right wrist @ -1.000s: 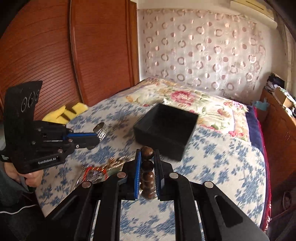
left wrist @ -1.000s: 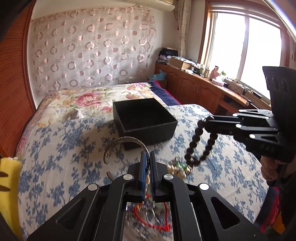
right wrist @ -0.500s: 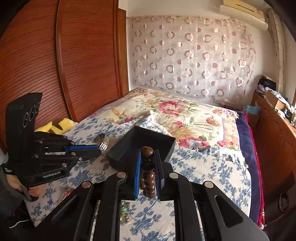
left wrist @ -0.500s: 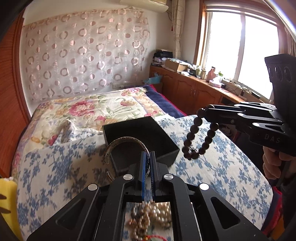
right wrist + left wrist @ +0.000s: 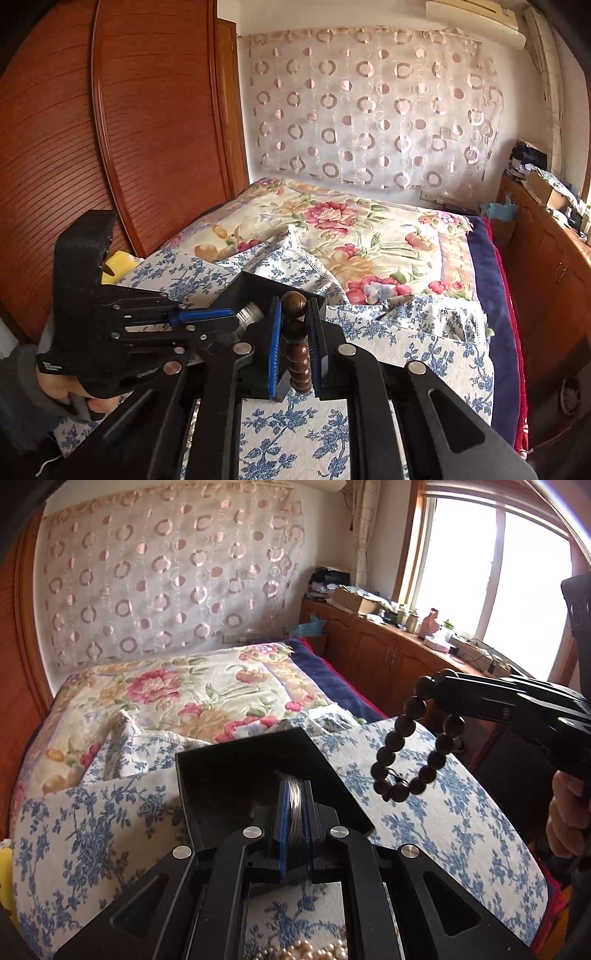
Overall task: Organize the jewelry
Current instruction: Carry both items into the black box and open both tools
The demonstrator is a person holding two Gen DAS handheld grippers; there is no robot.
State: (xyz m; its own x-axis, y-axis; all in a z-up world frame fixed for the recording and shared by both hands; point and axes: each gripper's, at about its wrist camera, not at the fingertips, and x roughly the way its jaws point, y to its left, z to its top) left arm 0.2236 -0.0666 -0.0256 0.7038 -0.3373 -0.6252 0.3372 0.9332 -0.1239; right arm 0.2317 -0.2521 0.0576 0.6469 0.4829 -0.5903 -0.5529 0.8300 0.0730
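My left gripper (image 5: 294, 786) is shut on a silver bangle (image 5: 294, 805), seen edge-on between its blue pads, right over the open black box (image 5: 229, 771) on the bed. In the right wrist view the left gripper (image 5: 240, 317) holds the bangle (image 5: 249, 313) at the box's (image 5: 258, 286) near rim. My right gripper (image 5: 294, 306) is shut on a dark brown bead bracelet (image 5: 297, 347). In the left wrist view that bracelet (image 5: 413, 742) hangs from the right gripper (image 5: 439, 681), above the bedspread just right of the box.
A blue-flowered cloth (image 5: 424, 834) covers the near bed, with a floral quilt (image 5: 192, 694) behind. Pearl beads (image 5: 314, 952) lie at the bottom edge. A wooden cabinet (image 5: 388, 657) with clutter stands right under the window. A wooden wardrobe (image 5: 110, 147) stands left.
Both grippers moved forward toward the box. The bangle now hangs over the box's inside, and the bead bracelet has come closer to the box's right side. The jewelry pile dropped out of view.
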